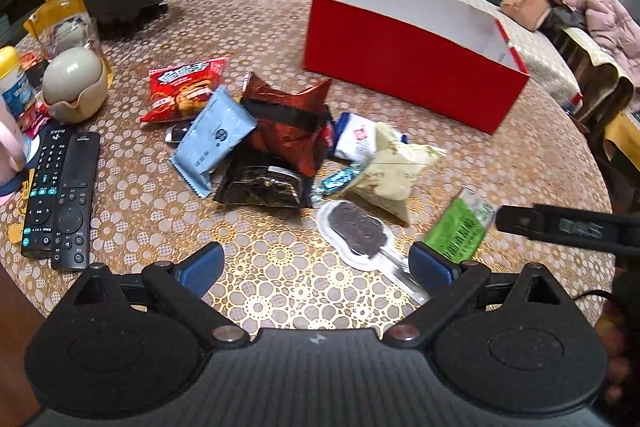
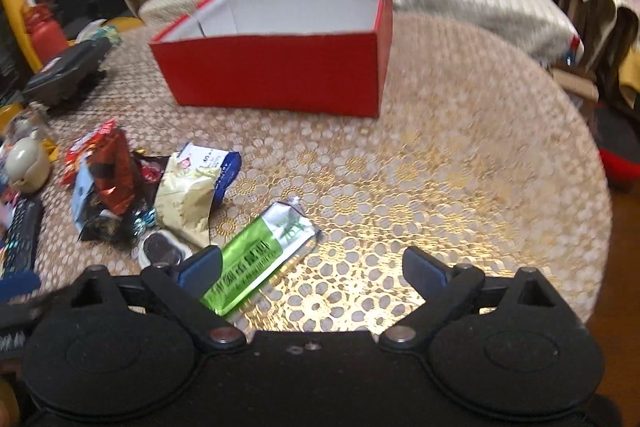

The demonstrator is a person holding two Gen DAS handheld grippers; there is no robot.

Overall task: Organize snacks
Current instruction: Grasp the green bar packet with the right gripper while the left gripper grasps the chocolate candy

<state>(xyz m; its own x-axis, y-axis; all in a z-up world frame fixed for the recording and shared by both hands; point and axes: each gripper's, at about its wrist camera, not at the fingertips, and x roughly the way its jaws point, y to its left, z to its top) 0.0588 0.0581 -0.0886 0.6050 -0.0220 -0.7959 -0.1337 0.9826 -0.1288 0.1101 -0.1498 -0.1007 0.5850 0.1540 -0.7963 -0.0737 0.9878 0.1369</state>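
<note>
Right tool point(image 2: 312, 265) spread beside green foil snack bar point(image 2: 262, 251), lined up for grab toward empty red cardboard box point(image 2: 276, 73); left tool point(image 1: 316, 265) spread, idle

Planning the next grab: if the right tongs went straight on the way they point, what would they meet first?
Likely bare tablecloth, then the red box. The green packet lies just left of that line, by the left finger.
</note>
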